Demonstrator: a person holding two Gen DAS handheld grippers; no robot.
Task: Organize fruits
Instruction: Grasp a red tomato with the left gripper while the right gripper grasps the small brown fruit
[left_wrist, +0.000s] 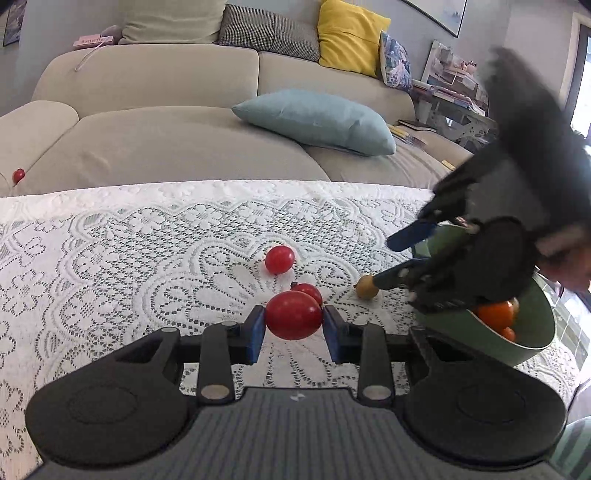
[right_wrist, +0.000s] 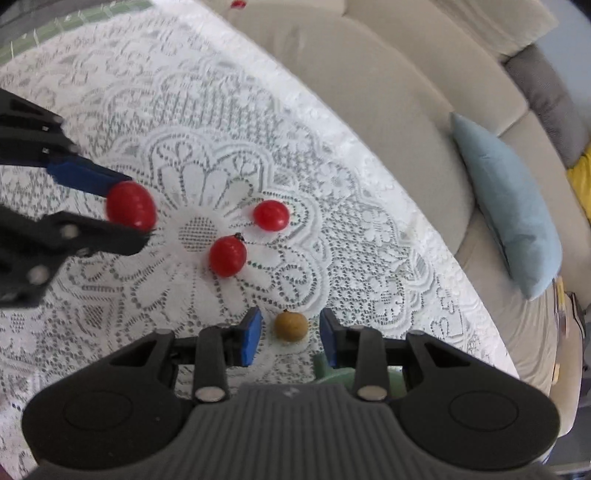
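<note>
Tomato (left_wrist: 293, 319) – in left tool (left_wrist: 293, 325), bowl (left_wrist: 535, 332) half-hidden

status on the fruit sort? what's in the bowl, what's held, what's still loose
Done: orange fruits sit in the green bowl. In hand: the left gripper is shut on a red tomato. The right gripper holds nothing; its pads are apart above the small brown fruit. Left: two red tomatoes and the brown fruit on the lace cloth, plus a red one on the sofa.
</note>
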